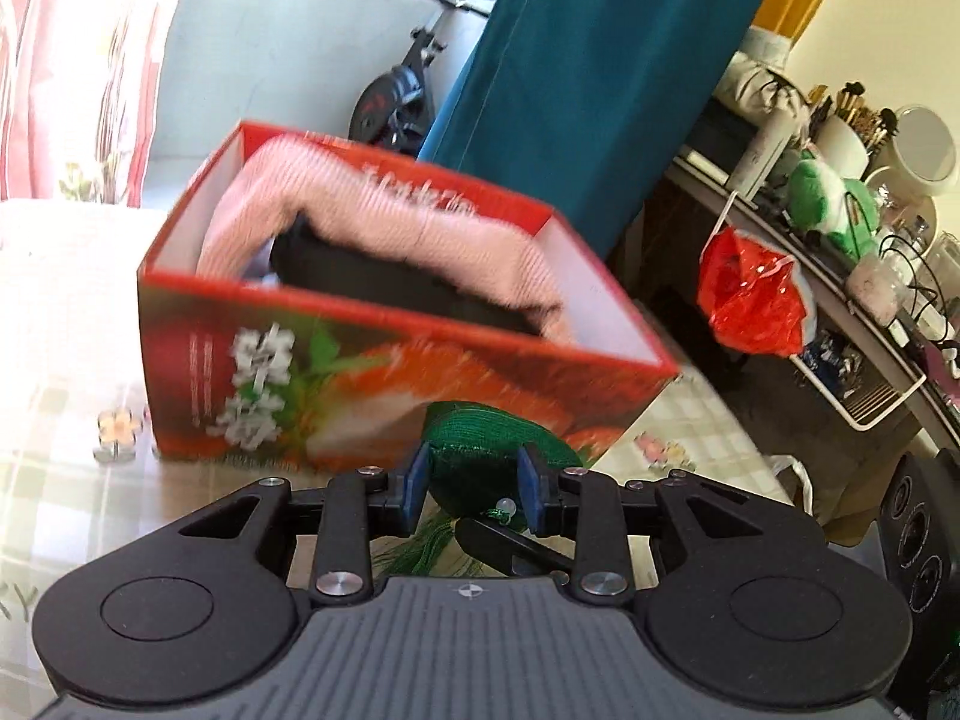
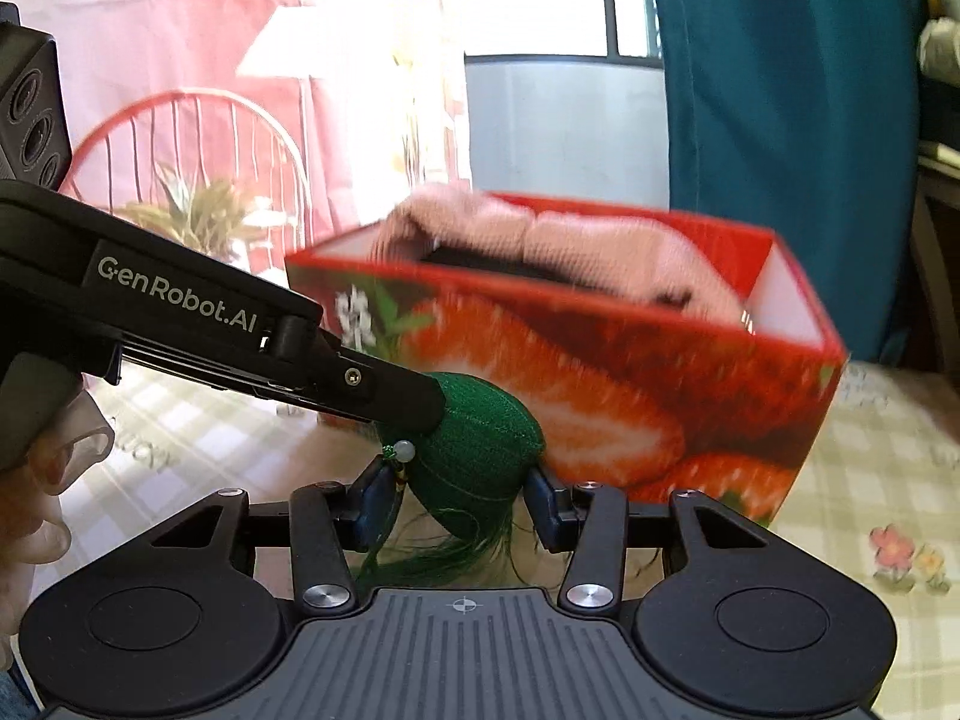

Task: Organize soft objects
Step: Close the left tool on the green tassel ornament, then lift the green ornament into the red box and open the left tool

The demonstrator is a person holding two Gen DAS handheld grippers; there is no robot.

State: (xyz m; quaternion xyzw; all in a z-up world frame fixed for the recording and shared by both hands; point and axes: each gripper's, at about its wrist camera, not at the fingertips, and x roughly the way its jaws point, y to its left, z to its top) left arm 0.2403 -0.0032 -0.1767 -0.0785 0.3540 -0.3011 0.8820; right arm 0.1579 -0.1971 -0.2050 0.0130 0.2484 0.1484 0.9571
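The checked, flower-printed tablecloth [image 1: 78, 360] carries an open red cardboard box printed with strawberries [image 1: 384, 396], standing near the table's right edge, where cloth gives way to a drop toward a cluttered side shelf [image 1: 840, 312]. Inside the box a ribbed pink knitted garment [image 1: 384, 222] arches over a black soft item [image 1: 390, 282]; white inner wall shows bare at the box's right end (the only free space inside that can be seen). In front of the box, cloth lies bare to either side.

Just before the box's front wall sits the small green woven pouch with a bead and tassel [image 2: 480, 450]. The left gripper [image 1: 474, 483] has its blue pads pressed against the pouch's two sides, grasping it. The right gripper [image 2: 459, 501] stands spread around the pouch, its pads beside it; whether they touch it cannot be told.
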